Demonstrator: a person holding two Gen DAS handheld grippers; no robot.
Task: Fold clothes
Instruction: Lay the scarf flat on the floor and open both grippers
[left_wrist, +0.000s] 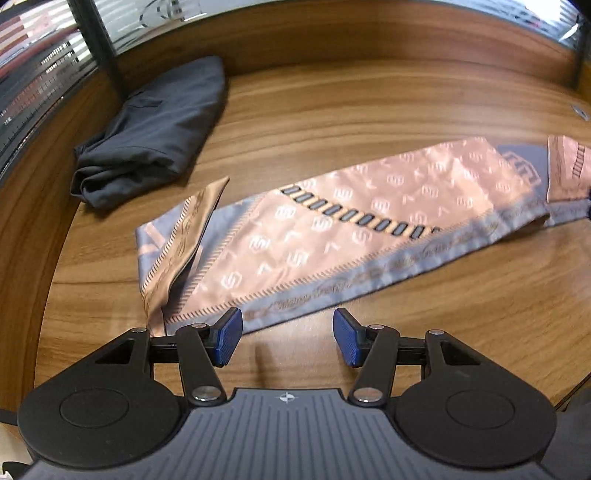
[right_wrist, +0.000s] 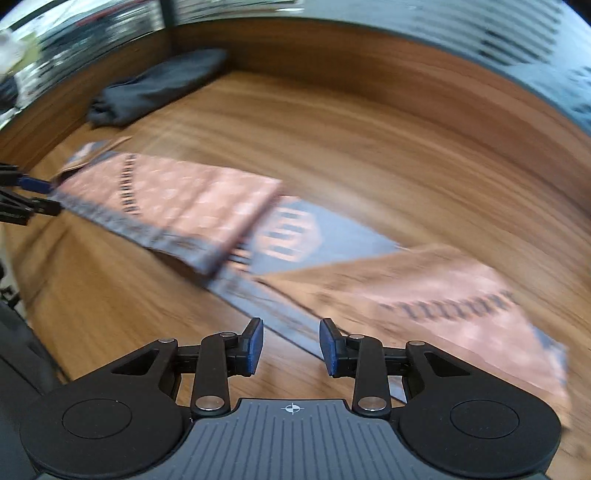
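Left gripper jaws apart; scarf lies diagonal.

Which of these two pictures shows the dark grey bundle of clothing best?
The left wrist view: the grey bundle lies sharp there, its creases plain, at the table's far side. The right wrist view shows it too, but smeared by blur and smaller.

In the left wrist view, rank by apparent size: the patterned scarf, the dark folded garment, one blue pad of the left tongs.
1. Patterned scarf, largest, spanning most of the frame.
2. Dark folded garment, clearly smaller.
3. Blue pad, smallest, and nearness to the camera enlarges it.
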